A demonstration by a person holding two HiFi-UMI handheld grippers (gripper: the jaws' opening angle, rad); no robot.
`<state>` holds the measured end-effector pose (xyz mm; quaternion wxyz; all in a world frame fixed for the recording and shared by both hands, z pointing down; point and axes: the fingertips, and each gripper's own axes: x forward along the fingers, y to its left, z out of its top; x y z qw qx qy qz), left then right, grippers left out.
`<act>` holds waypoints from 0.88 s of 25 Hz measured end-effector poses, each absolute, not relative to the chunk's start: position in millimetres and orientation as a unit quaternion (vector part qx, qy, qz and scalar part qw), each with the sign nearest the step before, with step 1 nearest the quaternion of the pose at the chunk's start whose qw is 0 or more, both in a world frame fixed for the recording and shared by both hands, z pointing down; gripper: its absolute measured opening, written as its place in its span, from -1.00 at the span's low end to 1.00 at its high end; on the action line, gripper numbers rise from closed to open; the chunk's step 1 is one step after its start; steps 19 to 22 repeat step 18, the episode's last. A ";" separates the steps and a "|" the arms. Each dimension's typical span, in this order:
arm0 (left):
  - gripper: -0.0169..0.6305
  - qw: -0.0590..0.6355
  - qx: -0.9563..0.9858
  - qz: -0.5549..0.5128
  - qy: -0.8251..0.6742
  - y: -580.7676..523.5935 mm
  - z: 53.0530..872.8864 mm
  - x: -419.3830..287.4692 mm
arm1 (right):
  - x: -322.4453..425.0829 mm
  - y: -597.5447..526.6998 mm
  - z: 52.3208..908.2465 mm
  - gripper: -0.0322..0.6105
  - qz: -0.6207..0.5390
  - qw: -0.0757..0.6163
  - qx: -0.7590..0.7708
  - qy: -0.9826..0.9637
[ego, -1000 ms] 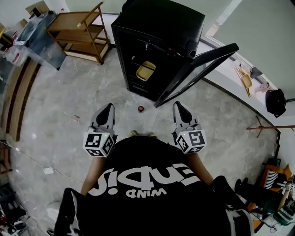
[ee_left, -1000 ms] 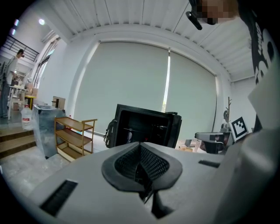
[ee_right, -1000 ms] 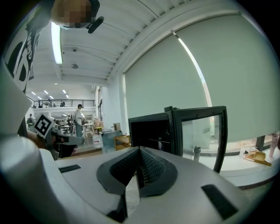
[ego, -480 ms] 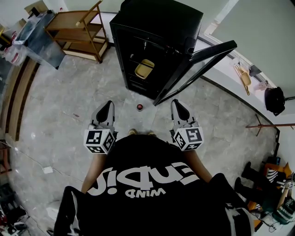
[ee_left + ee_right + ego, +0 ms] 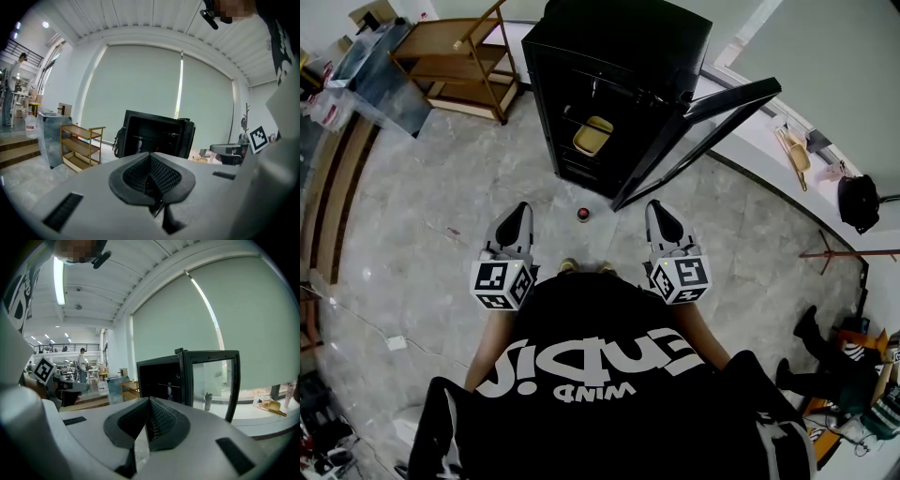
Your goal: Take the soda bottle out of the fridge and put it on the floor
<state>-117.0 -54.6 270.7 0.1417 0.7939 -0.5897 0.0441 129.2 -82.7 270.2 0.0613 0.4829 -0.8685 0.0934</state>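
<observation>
Black fridge [image 5: 619, 56] stands with its door [image 5: 698, 131] swung open to its right. Wooden rack [image 5: 459, 66] well left of fridge. Left gripper [image 5: 519, 211] and right gripper [image 5: 659, 208] held side by side in front of fridge, both pointing toward it, jaws pressed together, nothing between them. Soda bottle [image 5: 583, 215], red cap up, on floor just before fridge, between the two grippers.

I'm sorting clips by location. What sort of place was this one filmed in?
Probably a workshop or lab hall, not a home: a black fridge stands on the open tiled floor near a wooden shelf rack, and a railed mezzanine shows in the distance.
</observation>
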 end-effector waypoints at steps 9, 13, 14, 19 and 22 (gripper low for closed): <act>-0.92 0.145 0.790 0.042 -0.594 -49.8 270.5 -120.3 | 128.7 -79.5 270.9 -0.82 0.097 0.059 0.481 -0.870; -0.92 0.145 0.788 0.045 -0.597 -46.9 270.5 -122.3 | 128.7 -78.4 270.7 -0.82 0.099 0.058 0.480 -0.870; -0.92 0.146 0.787 0.045 -0.598 -46.8 270.7 -122.7 | 128.6 -78.6 270.8 -0.83 0.099 0.057 0.480 -0.870; -0.92 0.147 0.785 0.046 -0.600 -46.7 272.4 -124.1 | 127.4 -78.7 272.8 -0.82 0.101 0.059 0.478 -0.871; -0.92 0.147 0.785 0.046 -0.600 -46.7 272.4 -124.1 | 127.4 -78.7 272.8 -0.82 0.101 0.059 0.478 -0.871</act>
